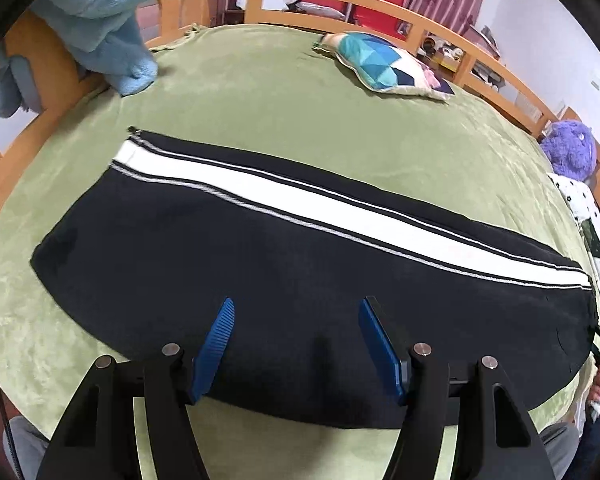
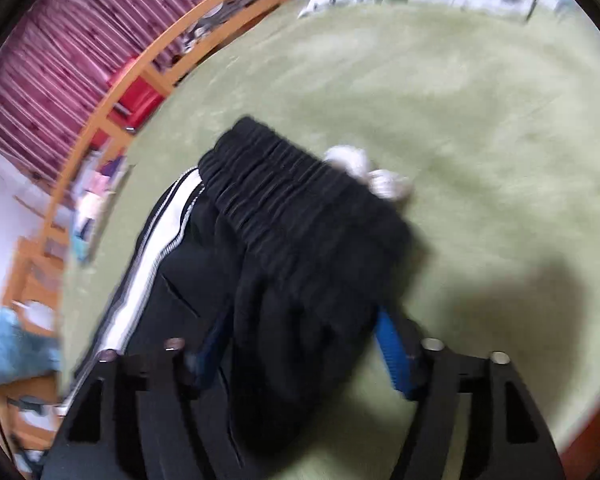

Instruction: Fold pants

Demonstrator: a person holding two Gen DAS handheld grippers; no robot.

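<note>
- We see our left gripper [image 1: 296,320]: black angular arms, ribbed blue pads [image 1: 216,344], round silver screws.
- Our right gripper [image 2: 300,344] matches: black frame, blue pads [image 2: 392,356], silver screws, blurred.

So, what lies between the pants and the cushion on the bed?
Only bare green blanket. The left wrist view shows nothing between the pants and the cushion.
</note>
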